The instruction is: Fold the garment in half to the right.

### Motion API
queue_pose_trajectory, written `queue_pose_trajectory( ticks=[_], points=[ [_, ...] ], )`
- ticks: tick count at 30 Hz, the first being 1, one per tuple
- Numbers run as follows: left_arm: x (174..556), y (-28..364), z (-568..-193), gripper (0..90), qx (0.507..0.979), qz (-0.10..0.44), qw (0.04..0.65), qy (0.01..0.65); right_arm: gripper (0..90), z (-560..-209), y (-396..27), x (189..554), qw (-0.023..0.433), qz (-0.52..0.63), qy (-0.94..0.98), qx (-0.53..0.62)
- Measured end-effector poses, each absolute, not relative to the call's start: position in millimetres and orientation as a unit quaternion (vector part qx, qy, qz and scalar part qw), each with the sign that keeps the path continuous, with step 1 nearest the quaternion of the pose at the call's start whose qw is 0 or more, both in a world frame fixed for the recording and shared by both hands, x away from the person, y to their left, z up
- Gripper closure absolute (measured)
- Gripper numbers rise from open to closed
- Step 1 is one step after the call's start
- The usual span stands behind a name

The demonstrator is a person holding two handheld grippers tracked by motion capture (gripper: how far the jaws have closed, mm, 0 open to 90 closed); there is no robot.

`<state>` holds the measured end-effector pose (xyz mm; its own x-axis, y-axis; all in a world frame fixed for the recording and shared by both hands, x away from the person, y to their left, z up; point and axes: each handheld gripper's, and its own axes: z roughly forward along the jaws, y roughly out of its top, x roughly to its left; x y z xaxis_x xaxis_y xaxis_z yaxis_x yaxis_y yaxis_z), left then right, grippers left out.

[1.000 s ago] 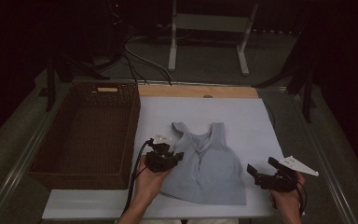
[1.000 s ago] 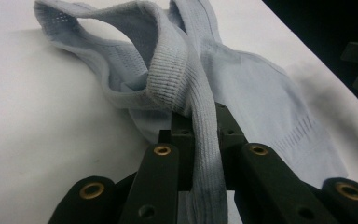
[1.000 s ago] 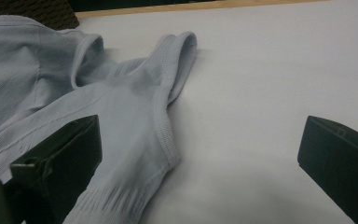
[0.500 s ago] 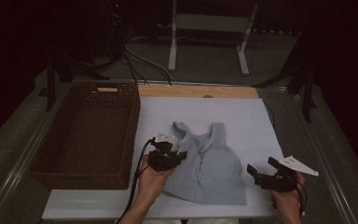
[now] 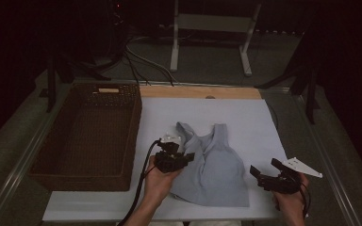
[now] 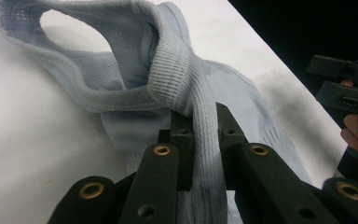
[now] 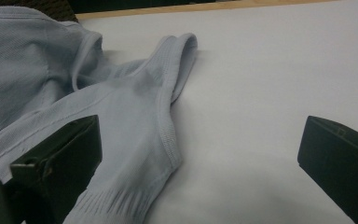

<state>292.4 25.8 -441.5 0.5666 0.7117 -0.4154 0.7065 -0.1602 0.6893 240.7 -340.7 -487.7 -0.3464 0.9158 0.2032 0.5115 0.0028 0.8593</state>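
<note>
A light blue tank top [image 5: 219, 165] lies flat on the white table cover [image 5: 235, 113], straps pointing away from me. My left gripper [image 5: 188, 156] is at the garment's left side, shut on a ribbed band of the tank top [image 6: 135, 70]. That band runs between the pads of my left gripper [image 6: 199, 126] and is bunched into a fold just beyond them. My right gripper [image 5: 265, 168] hovers at the garment's lower right, open. Between the wide jaws of my right gripper [image 7: 200, 144] are the tank top's [image 7: 121, 107] side edge and bare table; the pads touch nothing.
A dark wicker basket [image 5: 136, 117] stands on the left, its rim against the white cover. A wooden strip [image 5: 198, 92] runs along the table's far edge. Metal table rails flank both sides. The right hand's gripper [image 6: 340, 84] appears at the right of the left gripper view.
My left gripper has shifted slightly to the right, dragging the tank top's left edge with it. The right gripper has stayed put.
</note>
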Motion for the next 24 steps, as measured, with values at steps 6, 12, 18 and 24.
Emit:
queue_pose_trajectory(
  ticks=[6, 12, 18, 24],
  points=[
    [293, 20, -441, 83.6, 0.763, -0.002, 0.453, 0.461, 0.0, -488, -341, 241, 0.216, 0.468, 0.674, 0.529],
    [293, 15, -439, 83.6, 0.764, -0.005, 0.456, 0.456, 0.0, -488, -341, 241, 0.215, 0.469, 0.673, 0.53],
    [293, 9, -439, 83.6, 0.762, -0.01, 0.463, 0.452, 0.0, -487, -342, 241, 0.216, 0.469, 0.672, 0.53],
    [293, 4, -440, 83.6, 0.761, -0.014, 0.469, 0.448, 0.0, -487, -343, 240, 0.217, 0.469, 0.671, 0.532]
  ],
)
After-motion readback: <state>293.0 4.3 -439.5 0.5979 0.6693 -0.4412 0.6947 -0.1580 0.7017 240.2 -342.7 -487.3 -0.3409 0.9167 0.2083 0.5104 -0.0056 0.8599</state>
